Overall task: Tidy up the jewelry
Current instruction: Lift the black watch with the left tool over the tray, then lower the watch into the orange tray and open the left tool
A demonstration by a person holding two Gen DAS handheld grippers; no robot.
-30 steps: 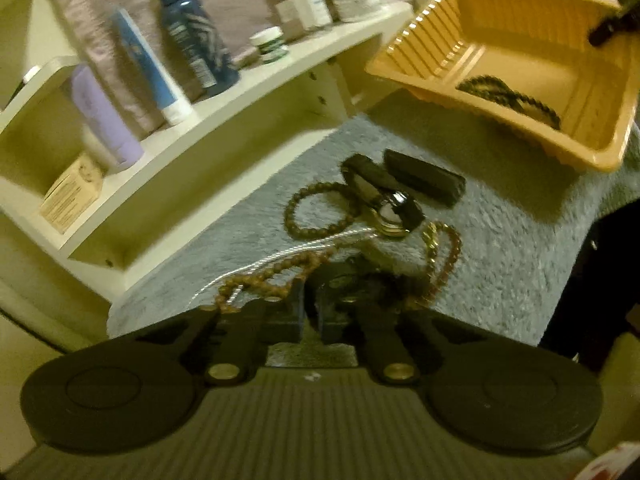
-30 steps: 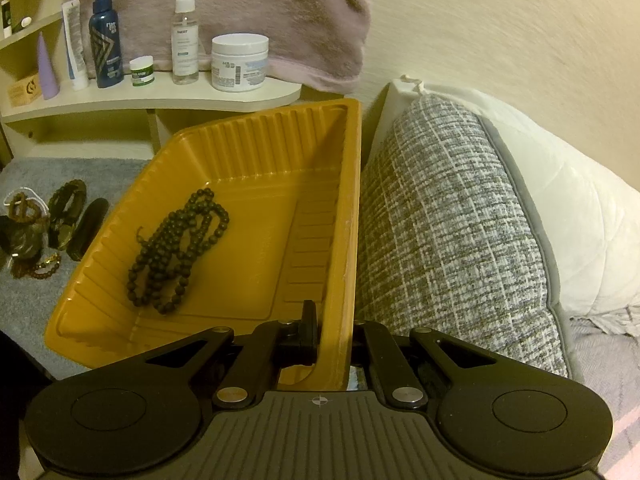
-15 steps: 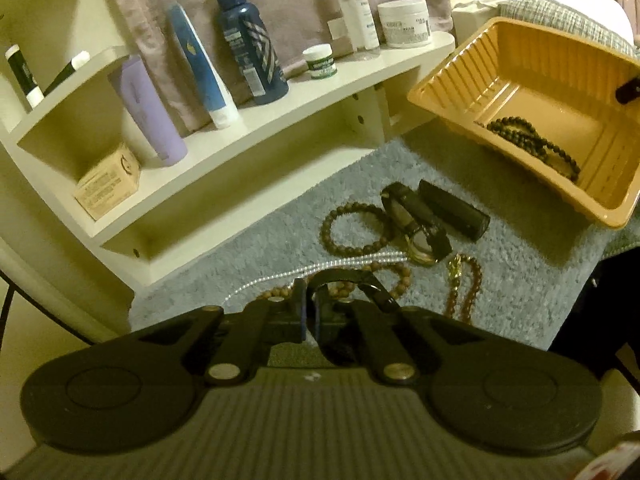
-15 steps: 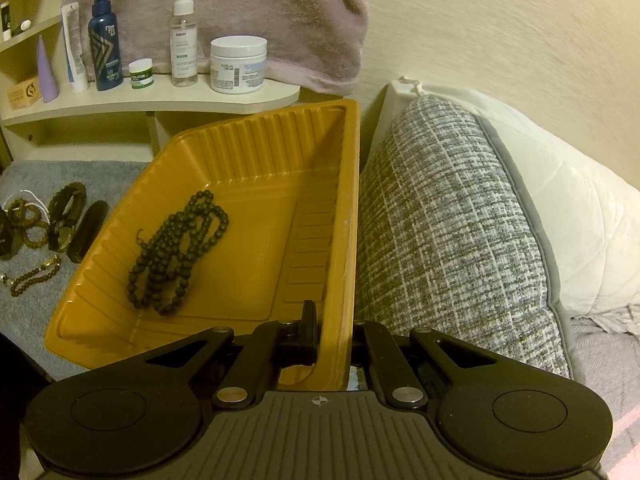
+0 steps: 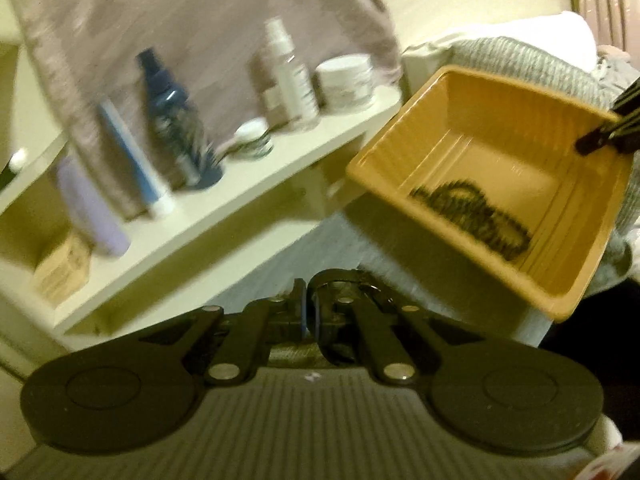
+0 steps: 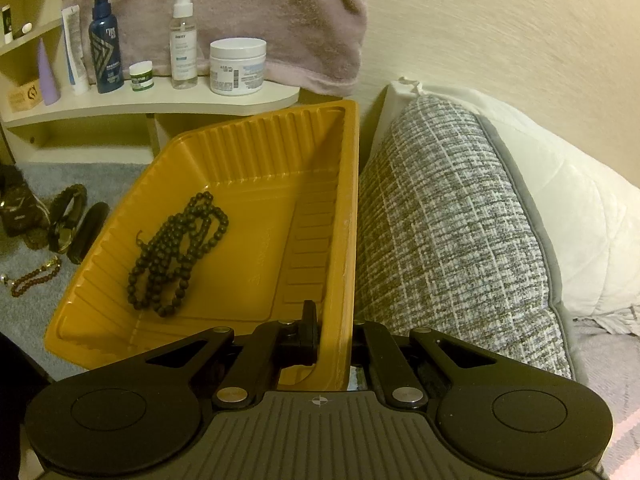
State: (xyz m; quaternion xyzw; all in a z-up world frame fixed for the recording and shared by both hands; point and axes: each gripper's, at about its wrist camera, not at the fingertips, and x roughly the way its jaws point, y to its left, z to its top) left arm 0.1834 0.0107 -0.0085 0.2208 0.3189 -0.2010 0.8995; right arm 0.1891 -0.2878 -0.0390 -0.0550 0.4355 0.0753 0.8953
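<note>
Grippers: your right one (image 6: 335, 330) clamps the yellow tray (image 6: 347, 216) wall, your left one (image 5: 310, 304) pinches a dark watch strap (image 5: 352, 280), tray holding black beads (image 6: 176, 256).

Glossy ribbed plastic tray (image 6: 256, 152), matt dark beads (image 6: 176, 256), coarse woven cushion (image 6: 448, 224), fuzzy towel (image 6: 248, 4)
</note>
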